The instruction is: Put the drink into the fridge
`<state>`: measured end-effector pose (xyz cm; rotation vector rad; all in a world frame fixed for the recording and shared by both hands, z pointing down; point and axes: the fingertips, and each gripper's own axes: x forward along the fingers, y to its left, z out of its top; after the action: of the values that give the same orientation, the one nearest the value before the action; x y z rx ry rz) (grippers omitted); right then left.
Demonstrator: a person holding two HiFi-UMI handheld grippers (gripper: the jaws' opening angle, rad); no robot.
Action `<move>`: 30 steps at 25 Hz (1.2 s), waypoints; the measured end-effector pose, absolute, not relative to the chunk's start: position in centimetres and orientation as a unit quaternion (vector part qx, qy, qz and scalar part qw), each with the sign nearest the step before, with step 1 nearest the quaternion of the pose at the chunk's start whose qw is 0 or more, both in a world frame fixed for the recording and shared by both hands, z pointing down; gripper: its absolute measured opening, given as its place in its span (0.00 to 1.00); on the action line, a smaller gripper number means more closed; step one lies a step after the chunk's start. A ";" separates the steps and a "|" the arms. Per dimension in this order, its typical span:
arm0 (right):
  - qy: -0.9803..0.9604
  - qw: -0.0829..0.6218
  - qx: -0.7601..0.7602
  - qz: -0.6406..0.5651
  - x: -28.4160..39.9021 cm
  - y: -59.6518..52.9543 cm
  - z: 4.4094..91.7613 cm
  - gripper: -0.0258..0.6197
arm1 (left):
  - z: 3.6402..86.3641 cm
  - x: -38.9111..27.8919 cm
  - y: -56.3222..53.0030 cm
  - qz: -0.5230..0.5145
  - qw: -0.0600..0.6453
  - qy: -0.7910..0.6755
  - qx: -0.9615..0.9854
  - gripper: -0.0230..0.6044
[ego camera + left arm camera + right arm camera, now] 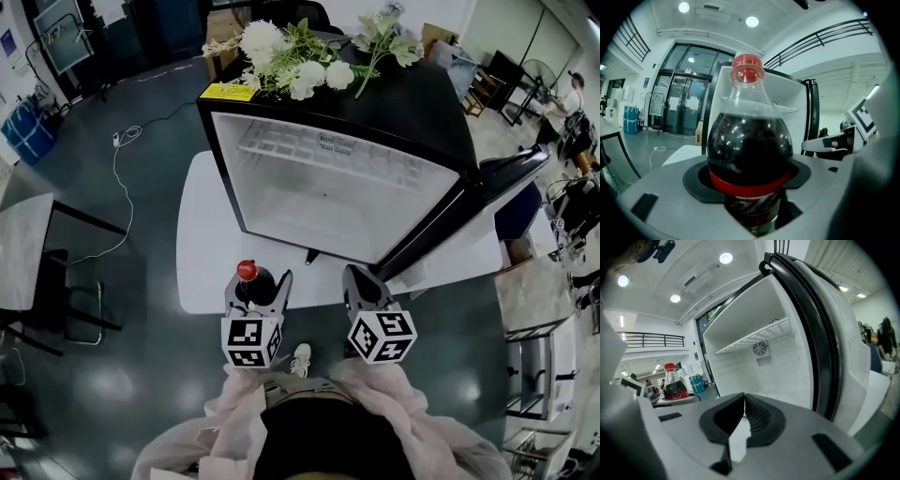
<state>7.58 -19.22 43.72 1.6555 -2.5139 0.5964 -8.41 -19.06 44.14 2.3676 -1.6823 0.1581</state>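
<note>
The open fridge is stood on a white desk; a wire shelf is seen inside, and flowers are laid on top. A red-capped bottle of dark drink is gripped upright in the left tongs, just before the opening. The right tongs are pressed together on nothing.

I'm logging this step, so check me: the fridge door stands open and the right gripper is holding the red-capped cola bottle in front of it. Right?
Wrong gripper. The fridge door does stand open, but it is the left gripper that holds the red-capped cola bottle in front of it. The left gripper view shows the bottle clamped between those jaws. The right gripper is shut and empty.
</note>
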 end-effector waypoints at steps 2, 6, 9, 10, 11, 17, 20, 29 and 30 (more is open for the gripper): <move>-0.817 0.035 0.541 0.196 7.6 -19.4 44.0 0.06 | 44.4 -8.2 -19.2 0.056 0.116 -0.570 0.812 0.54; -0.817 0.034 0.539 0.200 7.4 -19.5 44.5 0.06 | 44.8 -7.9 -19.2 0.061 0.117 -0.564 0.815 0.54; -0.816 0.032 0.540 0.202 7.4 -19.3 44.7 0.06 | 45.1 -7.8 -19.2 0.064 0.118 -0.562 0.816 0.54; -0.816 0.031 0.540 0.203 7.5 -19.2 44.7 0.06 | 45.2 -7.7 -19.3 0.065 0.119 -0.562 0.816 0.54; -0.815 0.031 0.542 0.204 7.6 -19.0 44.8 0.06 | 45.4 -7.7 -19.3 0.066 0.120 -0.561 0.816 0.55; -0.808 0.029 0.550 0.210 8.5 -18.8 45.2 0.06 | 45.5 -7.0 -19.7 0.073 0.117 -0.553 0.822 0.54; -0.809 0.030 0.548 0.211 8.2 -19.0 45.4 0.06 | 45.6 -6.9 -19.9 0.073 0.118 -0.550 0.824 0.54; -0.809 0.034 0.544 0.219 7.7 -21.0 45.8 0.06 | 44.8 -6.5 -22.7 0.076 0.106 -0.536 0.834 0.54; -0.809 0.035 0.544 0.221 7.7 -21.3 46.0 0.06 | 44.8 -6.4 -23.2 0.078 0.102 -0.533 0.836 0.54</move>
<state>7.67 -21.35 45.96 1.6714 -2.4865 0.6782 -6.43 -23.22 44.77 2.4683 -1.5741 0.2295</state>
